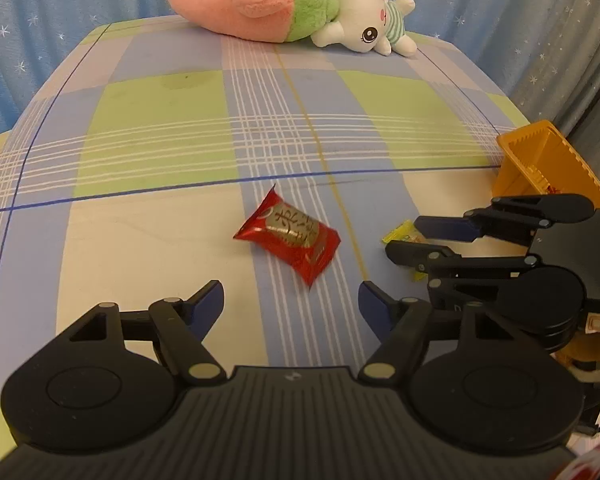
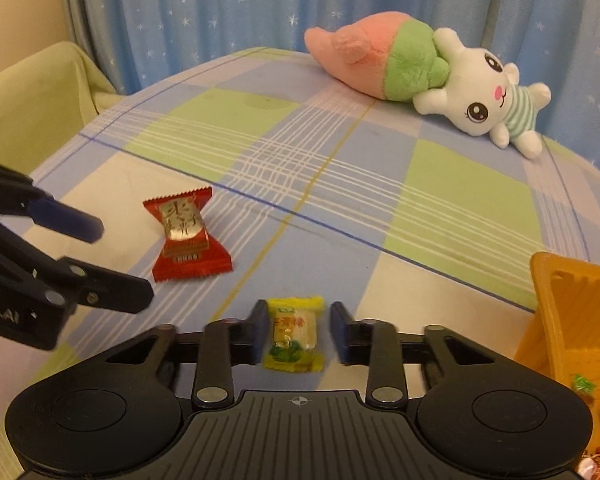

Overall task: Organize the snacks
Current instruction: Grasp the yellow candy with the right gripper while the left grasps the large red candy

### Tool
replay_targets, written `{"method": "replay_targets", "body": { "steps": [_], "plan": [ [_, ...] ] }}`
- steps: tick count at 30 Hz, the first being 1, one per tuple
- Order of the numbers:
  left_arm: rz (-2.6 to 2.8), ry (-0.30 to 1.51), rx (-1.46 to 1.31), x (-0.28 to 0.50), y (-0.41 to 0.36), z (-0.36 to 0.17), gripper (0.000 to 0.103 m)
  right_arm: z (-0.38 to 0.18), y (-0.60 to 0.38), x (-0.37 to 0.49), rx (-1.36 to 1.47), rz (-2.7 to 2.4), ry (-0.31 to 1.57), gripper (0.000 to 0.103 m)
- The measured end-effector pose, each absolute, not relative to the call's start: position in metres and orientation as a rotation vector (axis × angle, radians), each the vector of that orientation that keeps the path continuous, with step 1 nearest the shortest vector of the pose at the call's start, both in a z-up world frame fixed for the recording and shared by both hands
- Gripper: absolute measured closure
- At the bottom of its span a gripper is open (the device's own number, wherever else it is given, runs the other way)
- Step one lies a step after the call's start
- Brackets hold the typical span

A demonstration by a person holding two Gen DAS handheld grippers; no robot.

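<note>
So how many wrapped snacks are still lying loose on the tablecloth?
2. A red snack packet lies ahead of the left claw; a yellow candy sits between the right claw's fingers. More wrappers show in the orange basket, partly hidden.

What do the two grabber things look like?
Both the left gripper and the right gripper are black plastic, with two round discs and a ribbed body. Their fingers carry dark blue pads and silver rivets. The left one has white lettering on its side.

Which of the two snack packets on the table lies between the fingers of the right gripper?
The small yellow packet. It lies between the right gripper fingers; the larger red packet lies apart, nearer the left gripper.
</note>
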State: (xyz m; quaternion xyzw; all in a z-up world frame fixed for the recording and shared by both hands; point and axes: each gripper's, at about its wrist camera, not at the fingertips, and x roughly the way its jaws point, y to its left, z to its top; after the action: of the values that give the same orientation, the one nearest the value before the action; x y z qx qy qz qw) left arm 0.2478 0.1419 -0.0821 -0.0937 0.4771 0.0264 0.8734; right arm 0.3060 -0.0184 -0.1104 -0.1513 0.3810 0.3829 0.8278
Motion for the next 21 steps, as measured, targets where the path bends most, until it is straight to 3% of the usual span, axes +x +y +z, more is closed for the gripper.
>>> {"method": "replay_targets", "body": {
  "steps": [17, 21],
  "plan": [
    [0.085, 0.985, -0.255, 0.299, 0.136, -0.098, 0.033, -0.110, -0.042, 0.312, -0.175, 0.580, 0.824, 0.073],
    [0.071, 0.996, -0.213, 0.302, 0.133, -0.102, 0.043, -0.110, -0.048, 0.311, -0.153, 0.562, 0.832, 0.073]
  ]
}}
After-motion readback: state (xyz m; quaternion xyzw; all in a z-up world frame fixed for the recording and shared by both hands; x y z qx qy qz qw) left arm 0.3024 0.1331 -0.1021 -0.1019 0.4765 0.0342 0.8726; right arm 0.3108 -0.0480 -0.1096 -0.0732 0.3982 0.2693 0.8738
